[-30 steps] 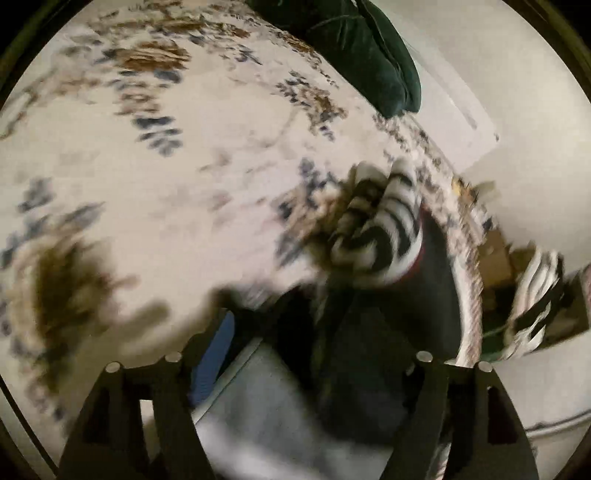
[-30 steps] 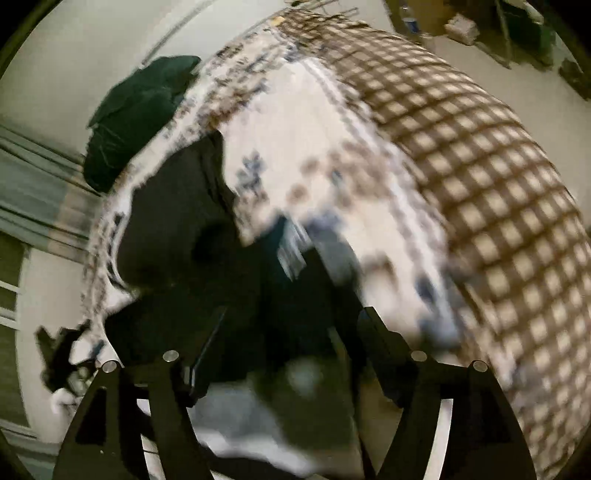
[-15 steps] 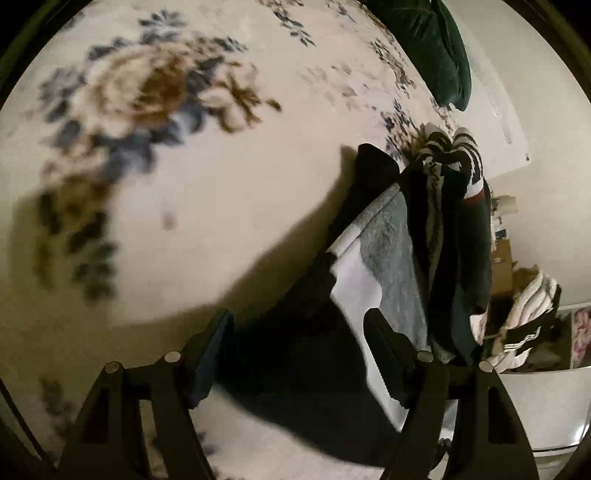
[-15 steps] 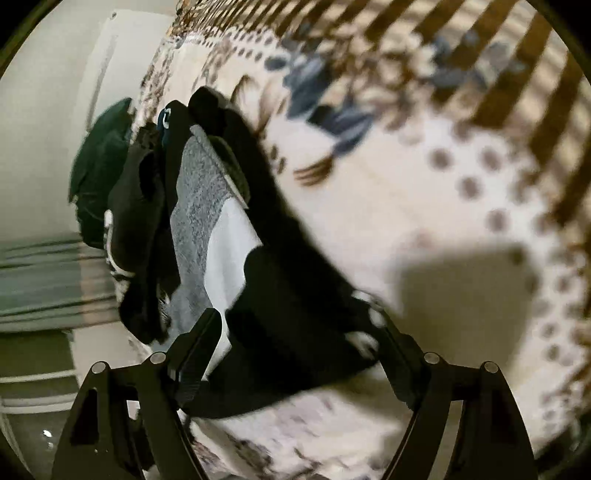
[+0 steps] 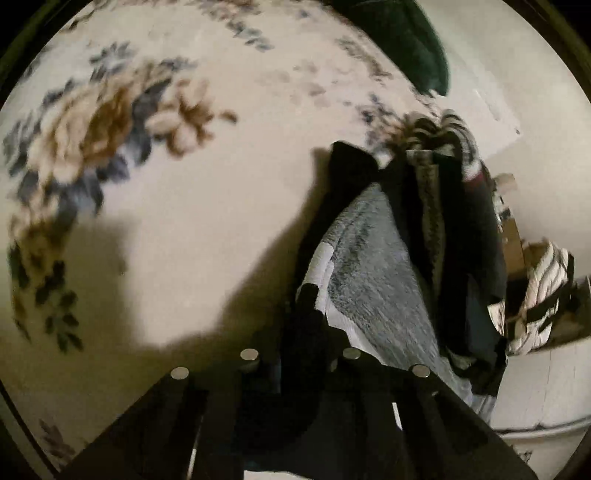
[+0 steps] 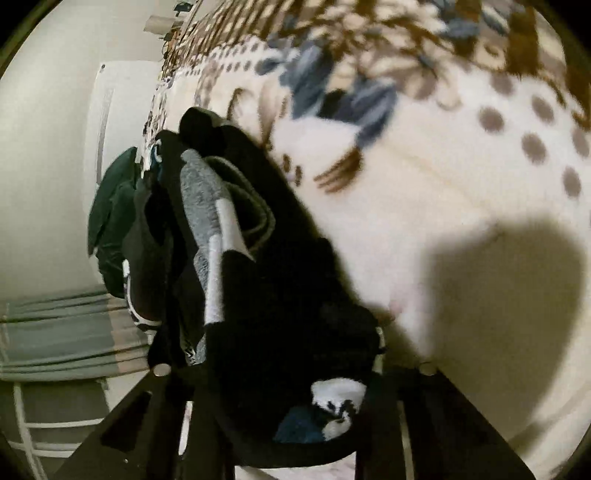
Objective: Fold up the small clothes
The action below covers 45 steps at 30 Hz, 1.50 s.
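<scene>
A heap of small clothes lies on a floral blanket (image 5: 192, 229). On its near side lies a black sock (image 5: 343, 192), beside a grey and white sock (image 5: 373, 280). My left gripper (image 5: 301, 354) is shut on the black sock's near end. In the right wrist view the same black sock (image 6: 280, 280) runs down between my fingers, with the grey and white sock (image 6: 207, 218) to its left. My right gripper (image 6: 291, 369) is shut on the black sock's other end. A striped black and white sock (image 5: 443, 129) lies at the heap's far end.
A dark green cushion (image 5: 402, 40) lies at the far end of the blanket and shows in the right wrist view (image 6: 110, 218). White and black clothes (image 5: 543, 299) fill a bin off the right edge. A brown checked border (image 6: 369, 22) runs along the blanket.
Both grippers were open around the black sock half a second ago. Both have now shut on it. The left camera has shifted slightly and the view is more blurred.
</scene>
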### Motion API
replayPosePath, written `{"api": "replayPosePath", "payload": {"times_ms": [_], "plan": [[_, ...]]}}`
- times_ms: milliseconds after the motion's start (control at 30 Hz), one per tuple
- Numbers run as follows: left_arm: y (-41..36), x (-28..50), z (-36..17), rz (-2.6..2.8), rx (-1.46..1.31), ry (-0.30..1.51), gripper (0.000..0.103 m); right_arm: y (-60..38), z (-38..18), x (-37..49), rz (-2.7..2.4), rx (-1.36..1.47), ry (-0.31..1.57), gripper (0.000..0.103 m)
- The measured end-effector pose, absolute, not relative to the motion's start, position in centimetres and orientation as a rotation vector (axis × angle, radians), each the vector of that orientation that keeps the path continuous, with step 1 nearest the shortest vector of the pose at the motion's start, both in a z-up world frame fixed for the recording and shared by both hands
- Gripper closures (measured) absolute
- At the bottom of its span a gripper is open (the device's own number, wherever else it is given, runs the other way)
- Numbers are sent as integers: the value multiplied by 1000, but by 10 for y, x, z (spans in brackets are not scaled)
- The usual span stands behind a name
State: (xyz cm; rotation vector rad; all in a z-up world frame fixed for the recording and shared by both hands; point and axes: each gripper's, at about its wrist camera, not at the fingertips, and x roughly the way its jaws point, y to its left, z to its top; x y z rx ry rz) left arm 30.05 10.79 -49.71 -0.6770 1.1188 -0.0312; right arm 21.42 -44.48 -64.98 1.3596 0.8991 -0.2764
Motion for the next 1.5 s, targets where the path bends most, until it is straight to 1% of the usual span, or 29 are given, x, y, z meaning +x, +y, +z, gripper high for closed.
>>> {"api": "replayPosePath", "payload": {"times_ms": [100, 133, 233, 333, 367, 500, 600, 633, 667, 700, 733, 767, 867, 933, 967, 1067, 1200, 1267, 1300, 1333, 1367, 1400, 1433, 1467, 1500], "plan": [[113, 289, -475, -62, -658, 1094, 95, -443, -629, 207, -286, 1342, 907, 84], [114, 284, -468, -65, -640, 1087, 100, -443, -629, 207, -286, 1342, 907, 85], [122, 264, -452, -80, -622, 1100, 100, -440, -603, 203, -266, 1281, 934, 86], [130, 243, -452, -64, -614, 1141, 100, -434, -588, 183, -253, 1255, 978, 89], [133, 237, -453, -56, -617, 1157, 100, -433, -580, 166, -262, 1249, 997, 94], [136, 220, -464, -56, -612, 1222, 99, -435, -576, 139, -261, 1262, 1031, 93], [139, 231, -483, -29, -649, 1299, 93, -433, -592, 139, -259, 1192, 1142, 87], [140, 237, -484, -7, -648, 1318, 87, -434, -598, 141, -262, 1186, 1175, 75], [143, 240, -481, 9, -646, 1312, 78, -435, -601, 144, -276, 1165, 1218, 66], [145, 242, -472, 26, -635, 1287, 73, -437, -600, 146, -292, 1137, 1243, 63], [146, 244, -464, 44, -620, 1279, 64, -439, -584, 145, -321, 1084, 1233, 60], [147, 245, -455, 60, -609, 1268, 59, -439, -584, 145, -321, 1084, 1233, 55], [138, 254, -429, 57, -567, 1229, 57, -442, -544, 148, -402, 937, 1185, 54], [122, 270, -425, -11, -586, 1232, 57, -444, -504, 167, -451, 829, 1122, 54], [113, 278, -428, -42, -601, 1242, 57, -444, -504, 167, -451, 829, 1122, 54], [82, 307, -441, -131, -686, 1282, 57, -455, -493, 206, -374, 887, 1084, 54], [42, 347, -461, -160, -662, 1314, 57, -457, -516, 264, -333, 1033, 1088, 54], [30, 362, -471, -157, -637, 1332, 59, -457, -528, 285, -336, 1044, 1097, 54], [26, 369, -475, -151, -618, 1336, 59, -458, -543, 308, -341, 1019, 1123, 54], [23, 376, -478, -140, -594, 1338, 64, -458, -543, 308, -341, 1019, 1123, 54], [23, 378, -479, -133, -578, 1338, 86, -456, -549, 319, -339, 1006, 1140, 54], [23, 384, -480, -122, -552, 1343, 93, -454, -556, 330, -348, 986, 1160, 56], [23, 387, -480, -116, -544, 1340, 95, -454, -560, 336, -353, 971, 1167, 73], [27, 388, -477, -114, -541, 1330, 99, -451, -561, 341, -359, 942, 1175, 92], [31, 388, -472, -114, -530, 1315, 100, -451, -563, 347, -371, 924, 1181, 92]]}}
